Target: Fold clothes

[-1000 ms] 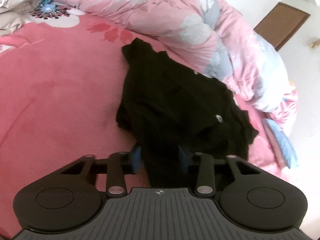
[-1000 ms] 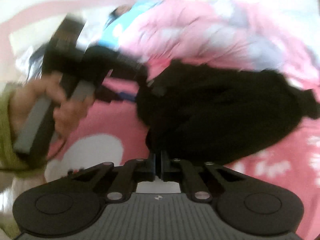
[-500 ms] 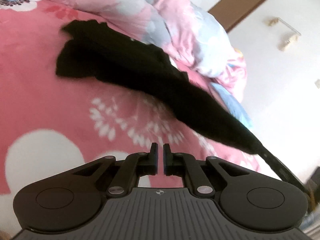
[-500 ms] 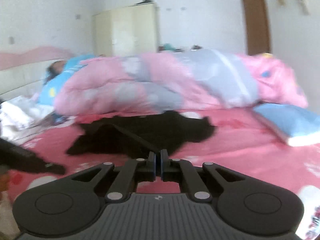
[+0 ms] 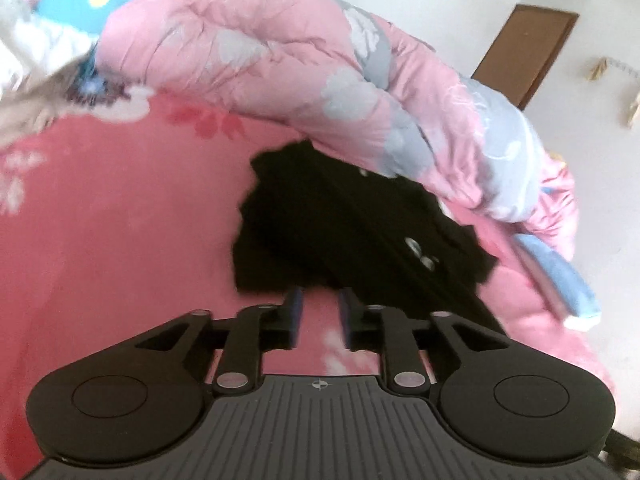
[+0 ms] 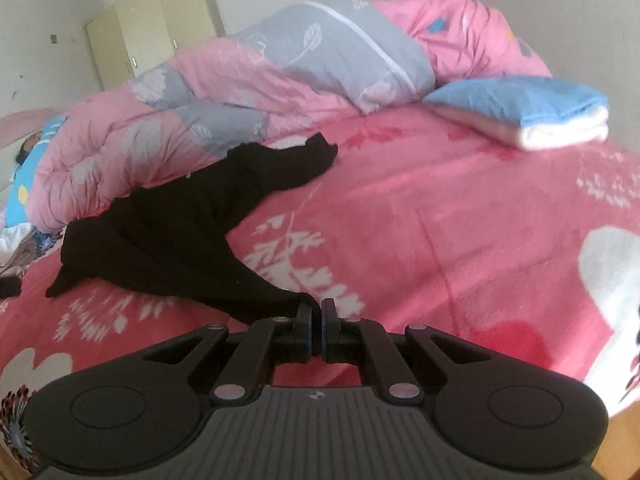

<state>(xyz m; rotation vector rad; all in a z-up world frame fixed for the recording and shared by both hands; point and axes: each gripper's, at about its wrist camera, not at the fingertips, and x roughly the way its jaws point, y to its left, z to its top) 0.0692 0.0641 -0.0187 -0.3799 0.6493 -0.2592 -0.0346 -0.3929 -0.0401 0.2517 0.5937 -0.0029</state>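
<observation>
The black garment (image 5: 340, 232) lies crumpled on the pink bedsheet (image 5: 120, 240), and its far edge touches the rolled pink and grey quilt (image 5: 320, 80). The left gripper (image 5: 320, 304) hangs just before the near edge of the garment; its jaws stand apart and only the sheet shows between them. The right gripper (image 6: 317, 312) has its jaws almost together, pinching a corner of the garment (image 6: 180, 224), which stretches from there toward the quilt (image 6: 240, 88). A folded blue and white blanket (image 6: 528, 108) lies on the sheet (image 6: 460, 220), well apart from the garment.
</observation>
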